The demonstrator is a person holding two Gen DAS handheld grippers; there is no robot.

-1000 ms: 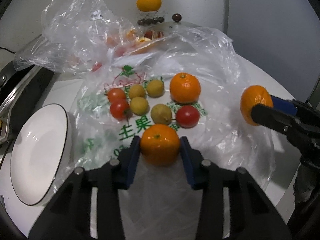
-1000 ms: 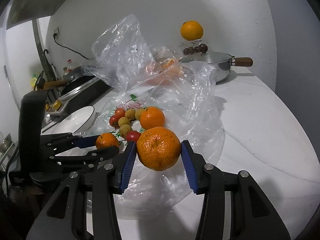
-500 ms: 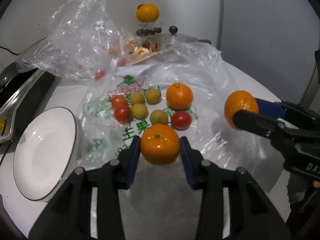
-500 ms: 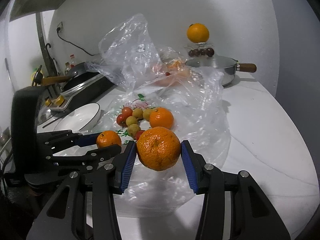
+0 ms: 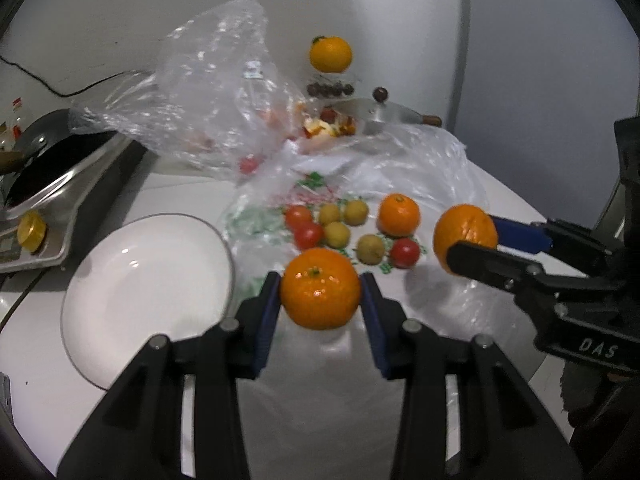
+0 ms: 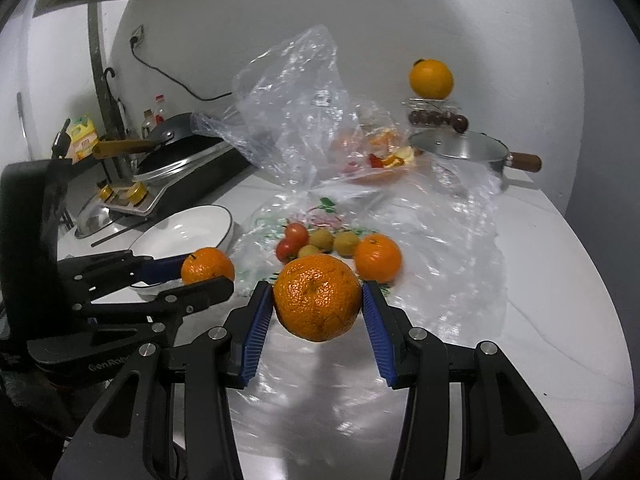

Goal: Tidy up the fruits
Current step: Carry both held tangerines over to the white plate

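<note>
Gripping round dimpled oranges: left tool [image 5: 320,292], right tool [image 6: 318,306].

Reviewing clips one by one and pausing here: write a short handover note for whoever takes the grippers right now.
Left gripper: shut on an orange, held near the white bowl.
Right gripper: shut on a second orange, lifted off the counter.
On the printed plastic bag: one loose orange, three tomatoes, four small yellow-green fruits.
Done: two oranges picked up. The bowl holds nothing yet.
Left: set both oranges down, then sort the rest.
</note>
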